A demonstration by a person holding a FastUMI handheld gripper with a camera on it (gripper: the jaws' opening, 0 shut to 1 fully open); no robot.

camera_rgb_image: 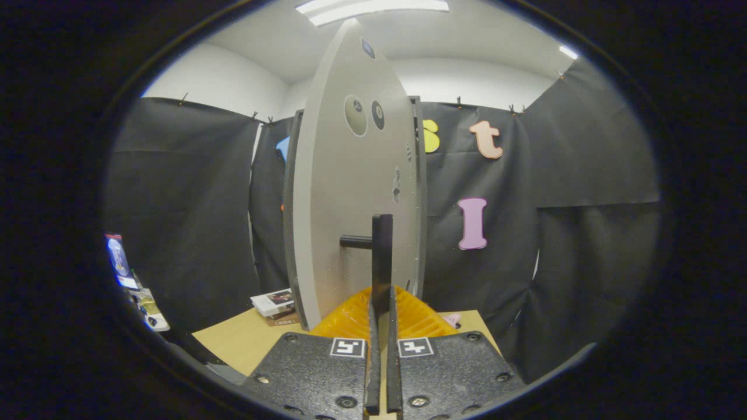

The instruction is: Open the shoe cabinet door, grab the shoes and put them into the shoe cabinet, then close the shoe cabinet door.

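Shoe cabinet door stands edge-on just ahead of my gripper, whose fingers pinch its dark bar handle. I judge the thin bar could slip from the pads if my pull strays off the hinge's arc.

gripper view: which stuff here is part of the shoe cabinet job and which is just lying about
Job:
- cabinet door, swung out
- door handle, pinched between the gripper fingers

Lying about:
- stacked books on the table
- small pink item beside the fingers
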